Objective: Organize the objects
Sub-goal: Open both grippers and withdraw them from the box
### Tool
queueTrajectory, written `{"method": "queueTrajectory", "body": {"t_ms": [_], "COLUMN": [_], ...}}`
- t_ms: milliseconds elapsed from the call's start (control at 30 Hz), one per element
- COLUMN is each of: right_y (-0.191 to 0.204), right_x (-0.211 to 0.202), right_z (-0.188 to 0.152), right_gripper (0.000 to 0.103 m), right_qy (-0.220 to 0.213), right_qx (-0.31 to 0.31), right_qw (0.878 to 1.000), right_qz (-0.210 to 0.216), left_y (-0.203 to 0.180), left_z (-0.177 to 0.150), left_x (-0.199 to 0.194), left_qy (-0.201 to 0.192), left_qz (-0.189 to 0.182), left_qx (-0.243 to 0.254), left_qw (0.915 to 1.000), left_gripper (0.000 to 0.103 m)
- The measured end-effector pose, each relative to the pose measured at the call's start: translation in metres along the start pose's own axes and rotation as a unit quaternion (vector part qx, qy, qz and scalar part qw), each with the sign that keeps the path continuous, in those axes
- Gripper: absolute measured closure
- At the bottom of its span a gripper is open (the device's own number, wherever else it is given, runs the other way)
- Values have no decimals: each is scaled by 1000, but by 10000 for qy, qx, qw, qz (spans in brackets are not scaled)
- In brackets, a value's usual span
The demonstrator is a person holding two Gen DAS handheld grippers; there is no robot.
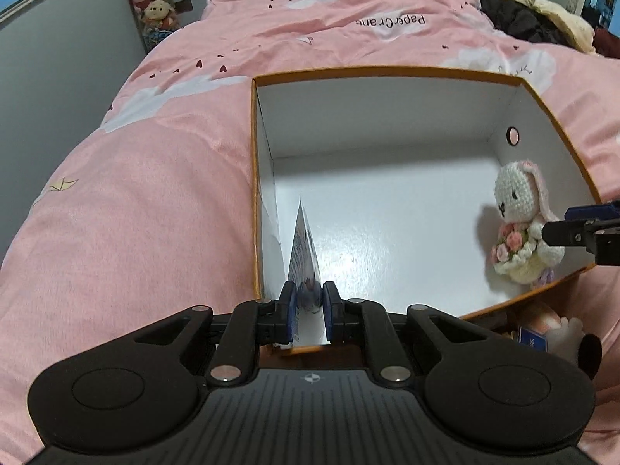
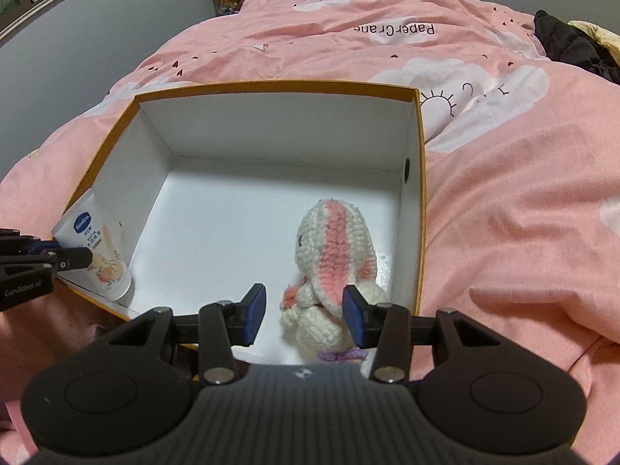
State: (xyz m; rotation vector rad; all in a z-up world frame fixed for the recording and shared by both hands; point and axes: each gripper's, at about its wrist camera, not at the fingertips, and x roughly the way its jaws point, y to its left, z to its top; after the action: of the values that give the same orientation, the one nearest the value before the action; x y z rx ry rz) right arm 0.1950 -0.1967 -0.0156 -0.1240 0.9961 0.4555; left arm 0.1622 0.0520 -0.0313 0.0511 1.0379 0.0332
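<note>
We are working over a pink duvet that is covering the bed, with dark clothing lying heaped at its far right corner and a stack of plush toys standing against the wall. On the duvet an orange-rimmed box is sitting open, its inside white.

Inside it, near the right wall, a crocheted rabbit is standing upright, holding a knitted bouquet. Our right gripper is reaching in behind it with its jaws spread apart, one on either side of the rabbit's body; we cannot tell whether the right-hand pad is touching it.

Our left gripper is clamping a white Vaseline tube by its flat end, holding it just inside the box's left wall, with its cap end low near the floor.
</note>
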Motion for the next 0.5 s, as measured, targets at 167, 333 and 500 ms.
{"method": "queueTrajectory", "body": {"t_ms": [167,333,500], "right_y": [2,2,4], "right_x": [-4,-9,-19], "right_z": [-4,-7,-10], "right_gripper": [56,56,51], "right_qy": [-3,-9,-90], "right_qx": [6,-5,-6], "right_qw": [10000,10000,9999], "right_qz": [-19,-45,-52], "left_y": [-2,-1,4], "left_z": [-1,-1,-6], "left_x": [2,-3,-16], "left_qy": [156,128,-36], "left_qz": [34,34,11], "left_qx": [59,2,-60], "left_qw": [9999,9999,10000], "left_gripper": [86,85,82]}}
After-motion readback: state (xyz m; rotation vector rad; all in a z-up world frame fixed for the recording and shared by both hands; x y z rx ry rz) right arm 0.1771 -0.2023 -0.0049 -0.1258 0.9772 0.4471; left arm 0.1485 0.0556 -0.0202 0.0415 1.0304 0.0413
